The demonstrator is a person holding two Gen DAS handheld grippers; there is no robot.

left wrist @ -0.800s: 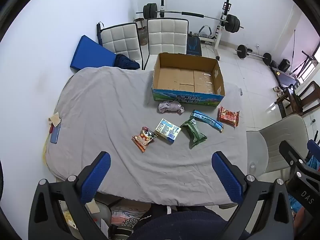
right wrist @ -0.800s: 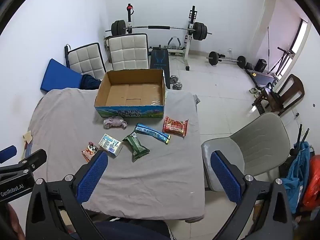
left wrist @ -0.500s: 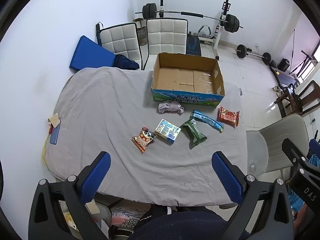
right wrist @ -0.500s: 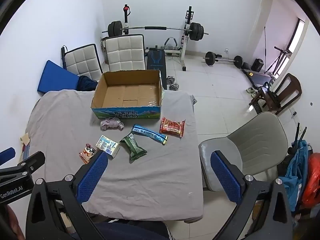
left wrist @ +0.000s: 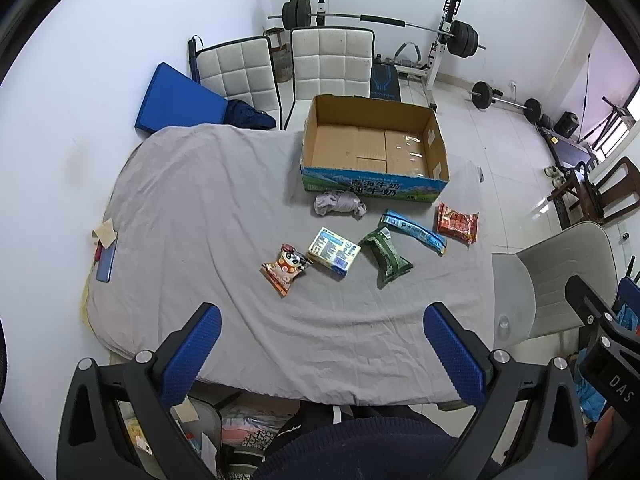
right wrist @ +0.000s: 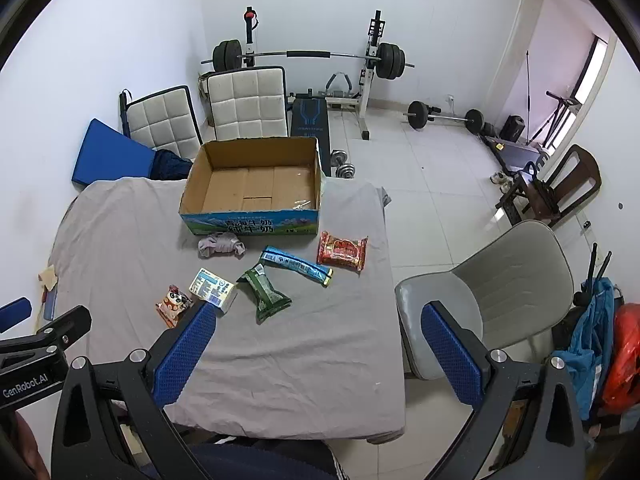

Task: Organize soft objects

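Grey sheet-covered table (left wrist: 192, 208) is carrying an open brown cardboard box (left wrist: 374, 148); a crumpled pale cloth (left wrist: 339, 203) is lying just before it, snack packets nearby; left gripper (left wrist: 320, 344) and right gripper (right wrist: 316, 340) are hovering spread wide, holding nothing.

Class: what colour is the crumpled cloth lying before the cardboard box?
Pale lilac-grey cloth; clearest in the left wrist view.

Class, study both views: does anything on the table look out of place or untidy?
Yes. A crumpled grey cloth lies bunched against the empty cardboard box, and five snack packets are scattered askew on the sheet. Nothing looks spilled or damaged.
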